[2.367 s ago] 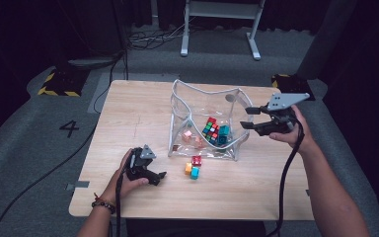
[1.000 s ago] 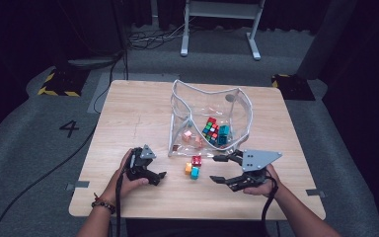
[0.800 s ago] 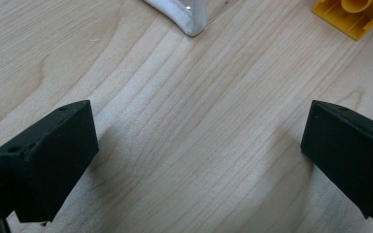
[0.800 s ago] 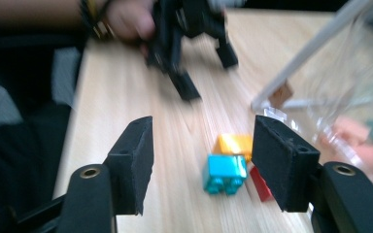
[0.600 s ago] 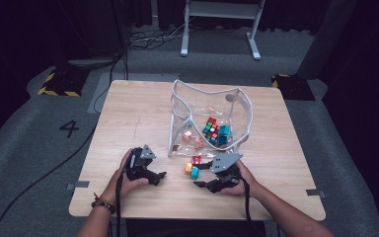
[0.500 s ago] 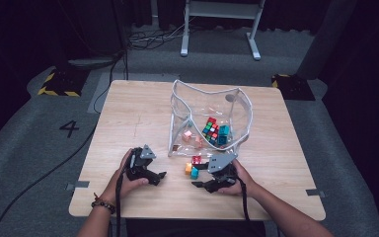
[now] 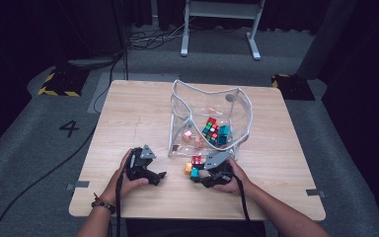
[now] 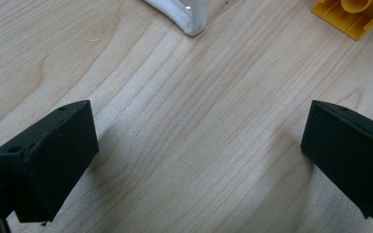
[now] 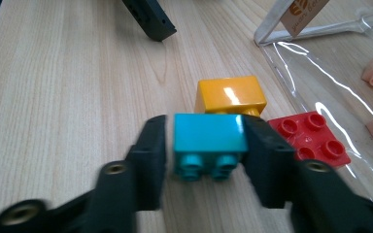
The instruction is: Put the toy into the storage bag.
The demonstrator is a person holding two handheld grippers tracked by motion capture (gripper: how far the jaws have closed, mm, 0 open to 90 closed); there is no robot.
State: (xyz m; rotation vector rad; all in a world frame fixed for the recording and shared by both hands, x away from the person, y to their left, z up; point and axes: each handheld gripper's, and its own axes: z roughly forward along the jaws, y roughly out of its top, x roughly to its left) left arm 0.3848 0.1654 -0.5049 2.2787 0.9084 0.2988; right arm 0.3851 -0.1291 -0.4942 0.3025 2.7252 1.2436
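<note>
A teal brick (image 9: 209, 138) lies on the wooden table (image 7: 128, 118) with my right gripper (image 9: 206, 133) shut on it; the jaws have just been closing and both pads press its sides. Right behind it sit an orange brick (image 9: 230, 94) and a red studded brick (image 9: 311, 136). In the high view the right gripper (image 7: 200, 177) holds the teal brick (image 7: 194, 172) just in front of the clear pouch (image 7: 177, 113). My left gripper (image 7: 158, 177) rests to its left, open, with bare wood between its jaws (image 8: 199, 145).
The clear pouch with white edging stands open at mid-table and holds a colourful puzzle cube (image 7: 210, 130), a teal block (image 7: 223, 134) and pink pieces (image 7: 187, 135). Its corner (image 8: 184, 19) and the orange brick (image 8: 349, 17) lie ahead of the left gripper. Dark floor surrounds the table.
My right gripper came from beside the pouch down and left to the bricks in front of it, and its jaws closed on the teal brick. The left hand stayed put.
</note>
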